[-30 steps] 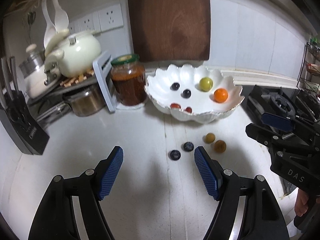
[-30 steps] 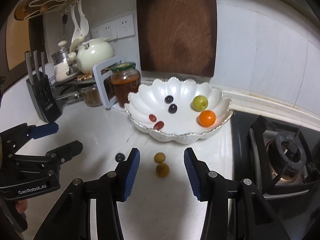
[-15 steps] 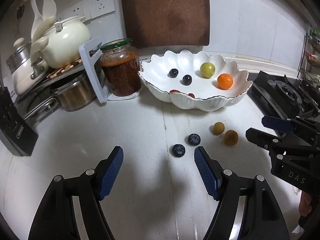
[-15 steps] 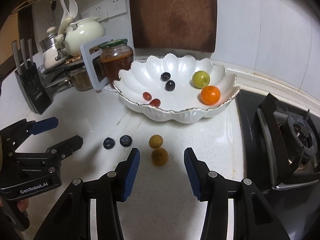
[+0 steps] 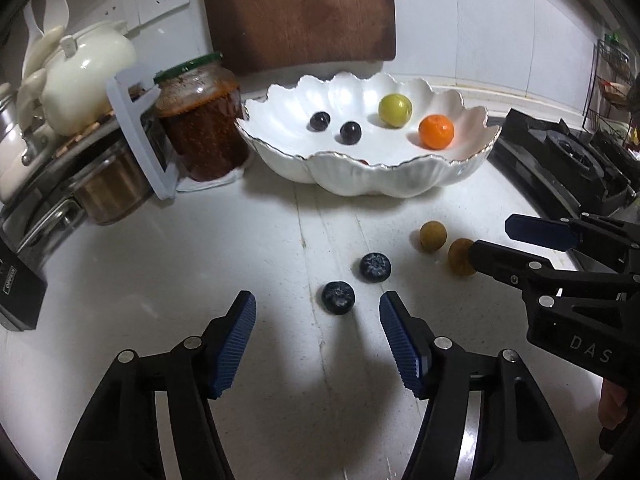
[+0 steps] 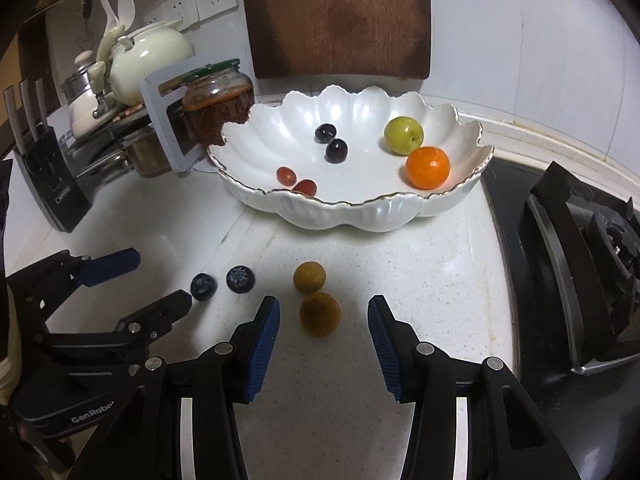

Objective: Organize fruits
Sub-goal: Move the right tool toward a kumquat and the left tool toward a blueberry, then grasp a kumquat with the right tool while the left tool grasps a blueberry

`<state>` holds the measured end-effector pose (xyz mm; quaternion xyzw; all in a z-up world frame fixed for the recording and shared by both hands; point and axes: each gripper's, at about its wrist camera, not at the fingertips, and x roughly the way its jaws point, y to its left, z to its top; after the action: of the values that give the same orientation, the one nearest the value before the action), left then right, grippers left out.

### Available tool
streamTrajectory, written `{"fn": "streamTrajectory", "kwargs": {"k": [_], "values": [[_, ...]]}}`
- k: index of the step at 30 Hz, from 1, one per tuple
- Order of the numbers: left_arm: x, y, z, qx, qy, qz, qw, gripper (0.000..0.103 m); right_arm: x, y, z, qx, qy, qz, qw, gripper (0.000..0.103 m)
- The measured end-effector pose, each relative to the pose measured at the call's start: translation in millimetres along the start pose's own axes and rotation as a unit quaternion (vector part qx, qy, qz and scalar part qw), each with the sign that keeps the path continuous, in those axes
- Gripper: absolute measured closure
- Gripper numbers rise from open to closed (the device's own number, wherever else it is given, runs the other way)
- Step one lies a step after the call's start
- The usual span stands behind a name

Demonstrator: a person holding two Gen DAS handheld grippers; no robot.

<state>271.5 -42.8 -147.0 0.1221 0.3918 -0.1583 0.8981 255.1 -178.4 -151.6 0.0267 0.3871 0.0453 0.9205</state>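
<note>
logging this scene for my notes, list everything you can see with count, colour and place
bowl: 1, white, counter centre
blueberries: 2, dark blue, counter, by left hand-held gripper
longans: 2, brown, counter, by right hand-held gripper
orange: 1, in bowl
plum: 1, green, in bowl
grapes: 2, dark, in bowl
tomatoes: 2, red, in bowl
jar: 1, red contents, left of bowl
board: 1, brown, against wall
teapot: 1, cream, rack
knife block: 1, black, far left
stove: 1, black, right
left hand-held gripper: open
right hand-held gripper: open
</note>
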Motion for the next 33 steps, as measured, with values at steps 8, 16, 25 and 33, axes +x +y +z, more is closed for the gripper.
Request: {"fn": "streamTrajectory", "kwargs": {"k": [8,16,25,33], "values": [[15.0,-3.8,1.2,0.005,0.014,-0.008,0.9999,0.051,12.2,0.4,-1.7,0.006,0.012,0.008,1.0,0.056],[25.6,-3.3,-0.8,0.0,0.03,-0.017,0.9994,0.06,22.4,0.3,-2.3,0.008,0.024,0.011,1.0,0.057],[33.9,-5.2,4.4,-0.006,0.035,-0.025,0.9991,0.072,28.4,0.4,-1.5,0.009,0.034,0.018,0.999,0.068],[37.9,-3.2,5.4,-0.024,0.039,-0.042,0.998,0.081,30.6,-2.1,-0.6,0.015,0.039,0.024,0.999,0.076]]}}
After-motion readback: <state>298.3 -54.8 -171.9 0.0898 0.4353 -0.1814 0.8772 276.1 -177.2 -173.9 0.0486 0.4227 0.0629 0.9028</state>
